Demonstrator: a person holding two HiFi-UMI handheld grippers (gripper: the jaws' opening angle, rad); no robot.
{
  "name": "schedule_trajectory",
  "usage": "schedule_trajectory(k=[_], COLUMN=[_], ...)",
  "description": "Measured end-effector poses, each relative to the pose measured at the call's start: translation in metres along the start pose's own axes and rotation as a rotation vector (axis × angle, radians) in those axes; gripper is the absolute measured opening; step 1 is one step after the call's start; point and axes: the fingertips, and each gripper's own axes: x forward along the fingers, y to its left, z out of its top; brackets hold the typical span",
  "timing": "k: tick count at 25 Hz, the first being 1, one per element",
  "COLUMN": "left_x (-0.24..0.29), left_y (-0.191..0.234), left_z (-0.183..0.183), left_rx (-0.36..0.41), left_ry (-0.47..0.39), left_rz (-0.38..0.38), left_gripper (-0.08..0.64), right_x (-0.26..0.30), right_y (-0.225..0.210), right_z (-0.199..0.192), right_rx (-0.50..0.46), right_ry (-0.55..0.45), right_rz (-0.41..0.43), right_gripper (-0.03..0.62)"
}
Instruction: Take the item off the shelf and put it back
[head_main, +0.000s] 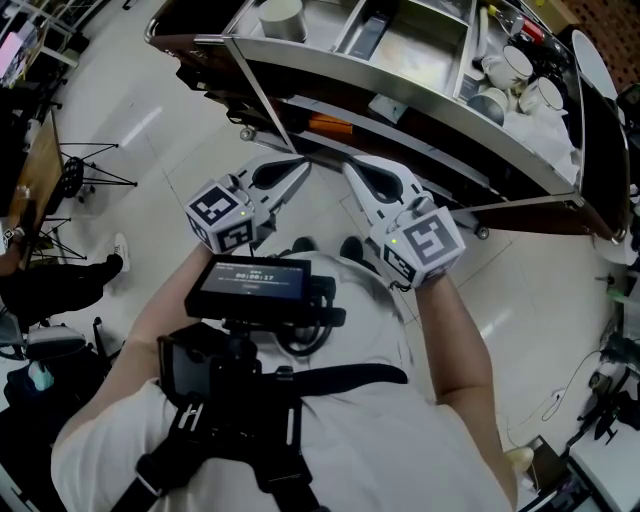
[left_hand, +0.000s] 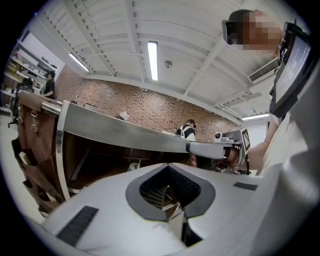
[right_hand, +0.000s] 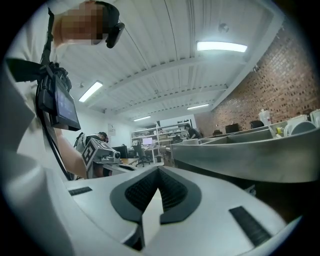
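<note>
Holding left gripper (head_main: 303, 168) and right gripper (head_main: 348, 168) level, tips near each other, both with jaws together and empty, just short of the shelf (head_main: 440, 115) front rim. Nothing taken yet: item presumably on the shelf, perhaps among cups (head_main: 520, 75) at its right end. Best to open wide first, reach over the rim, clamp squarely.

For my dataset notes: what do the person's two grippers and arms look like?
The left gripper and right gripper are white, with dark grey ribbed pads inside the jaws. Each carries a cube with black square markers. The person wears a white short-sleeved shirt and a black harness.
</note>
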Motion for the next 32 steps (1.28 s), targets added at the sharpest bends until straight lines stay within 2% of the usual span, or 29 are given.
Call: schedule_trajectory(k=[12, 18, 32], left_x=[0.001, 0.001, 0.001], left_y=[-0.005, -0.004, 0.002], left_z=[0.009, 0.011, 0.007], left_rx=[0.014, 0.010, 0.037], left_ry=[0.006, 0.012, 0.006], left_rz=[-0.017, -0.010, -0.015], left_gripper=[0.011, 0.011, 0.009], right_x=[0.003, 0.005, 0.008], right_y=[-0.001, 0.002, -0.001], right_z=[0.006, 0.009, 0.005], right_rx=[0.003, -0.030, -0.006], right_ry=[-0.015, -0.021, -0.023], right_rz=[-0.001, 0.004, 0.006], right_gripper=[0.000, 0.000, 0.000])
